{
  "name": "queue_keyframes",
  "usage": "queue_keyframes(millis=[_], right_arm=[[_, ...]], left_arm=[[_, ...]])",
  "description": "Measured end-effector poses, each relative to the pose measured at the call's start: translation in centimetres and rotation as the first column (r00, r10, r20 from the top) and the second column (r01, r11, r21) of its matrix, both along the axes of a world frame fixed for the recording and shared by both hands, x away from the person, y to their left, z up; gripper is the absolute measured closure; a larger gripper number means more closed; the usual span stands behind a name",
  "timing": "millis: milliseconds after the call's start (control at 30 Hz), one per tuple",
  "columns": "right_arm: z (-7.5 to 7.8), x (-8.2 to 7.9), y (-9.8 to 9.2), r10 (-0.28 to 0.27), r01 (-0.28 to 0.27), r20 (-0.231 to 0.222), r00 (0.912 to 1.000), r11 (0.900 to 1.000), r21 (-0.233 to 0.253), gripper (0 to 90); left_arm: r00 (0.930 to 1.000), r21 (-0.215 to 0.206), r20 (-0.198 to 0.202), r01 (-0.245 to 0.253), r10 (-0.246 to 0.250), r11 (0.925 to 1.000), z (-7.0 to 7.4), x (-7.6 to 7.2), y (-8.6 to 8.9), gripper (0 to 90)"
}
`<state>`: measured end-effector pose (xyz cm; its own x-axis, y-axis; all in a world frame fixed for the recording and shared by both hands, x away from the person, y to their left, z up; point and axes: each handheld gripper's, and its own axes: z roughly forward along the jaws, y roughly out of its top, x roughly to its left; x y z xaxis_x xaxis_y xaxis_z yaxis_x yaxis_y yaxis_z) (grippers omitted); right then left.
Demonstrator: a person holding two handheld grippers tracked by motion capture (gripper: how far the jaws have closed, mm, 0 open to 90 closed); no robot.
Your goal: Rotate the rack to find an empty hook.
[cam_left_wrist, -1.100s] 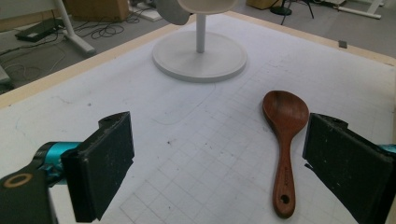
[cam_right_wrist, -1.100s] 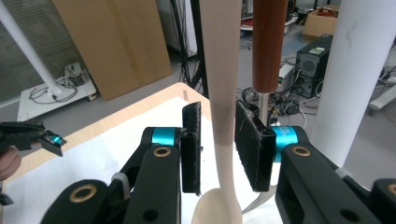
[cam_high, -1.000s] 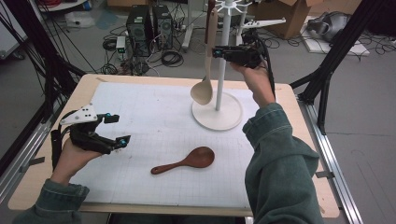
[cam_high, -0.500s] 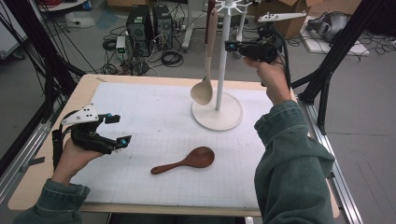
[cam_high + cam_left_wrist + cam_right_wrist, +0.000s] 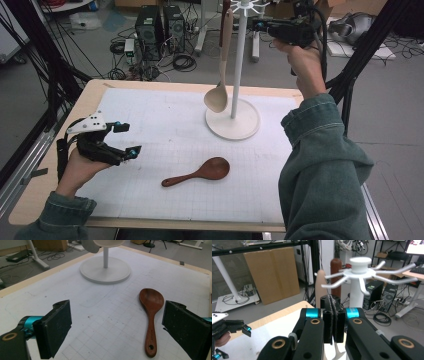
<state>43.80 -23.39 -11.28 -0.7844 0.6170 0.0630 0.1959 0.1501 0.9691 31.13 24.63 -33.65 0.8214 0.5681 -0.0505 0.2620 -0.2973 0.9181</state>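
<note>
Fingers [image 5: 56,327] of the left gripper [image 5: 122,140] are standing released; the right gripper [image 5: 333,320] is clenched empty near the rack [image 5: 239,60].
Dark wooden spoon [image 5: 151,312] is lying flat between the spread jaws; advise lowering squarely onto its handle, probably mid-length.

Light wooden bench [image 5: 47,187], white gridded mat [image 5: 165,130] covering most of it, dark wooden spoon [image 5: 199,173] lying on the mat, white round stand base [image 5: 233,125] near the far edge

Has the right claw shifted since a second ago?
Yes. The right claw has risen and gone farther back, from beside the white stand's pole to level with its hook crown.
</note>
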Motion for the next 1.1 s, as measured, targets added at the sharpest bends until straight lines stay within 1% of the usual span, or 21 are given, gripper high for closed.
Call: queue_keyframes(millis=[167, 300, 500, 800, 1000, 1100], right_arm=[[0.4, 0.3, 0.8, -0.018, 0.018, 0.006, 0.9998, 1.0, -0.009, 89.7], [0.3, 0.5, 1.2, -0.022, 0.022, 0.001, 0.9998, 1.0, -0.015, 89.7], [0.1, 0.8, 1.7, -0.028, 0.028, 0.007, 0.9996, 1.0, -0.01, 89.7], [0.1, 0.5, 2.5, -0.053, 0.053, 0.017, 0.9984, 0.998, -0.015, 89.9], [0.2, 0.3, 2.9, -0.059, 0.059, 0.025, 0.998, 0.998, -0.022, 89.9], [0.2, 0.3, 3.0, -0.049, 0.049, 0.025, 0.9985, 0.998, -0.026, 89.9]], left_arm=[[1.0, 0.002, 0.005, -0.001, 0.001, 1.0, 0.1, -0.1, 0.1, 9.5], [1.0, 0.001, 0.0, 0.0, 0.0, 1.0, 0.0, 0.0, 0.0, 9.5], [1.0, 0.005, -0.001, -0.001, 0.001, 1.0, -0.1, 0.1, 0.0, 9.5], [1.0, 0.003, -0.005, 0.004, -0.004, 1.0, -0.1, 0.0, -0.2, 9.5], [1.0, 0.002, -0.002, 0.003, -0.003, 1.0, 0.0, 0.0, -0.2, 9.5], [1.0, 0.006, -0.002, 0.007, -0.007, 1.0, 0.0, 0.0, -0.3, 9.5]])
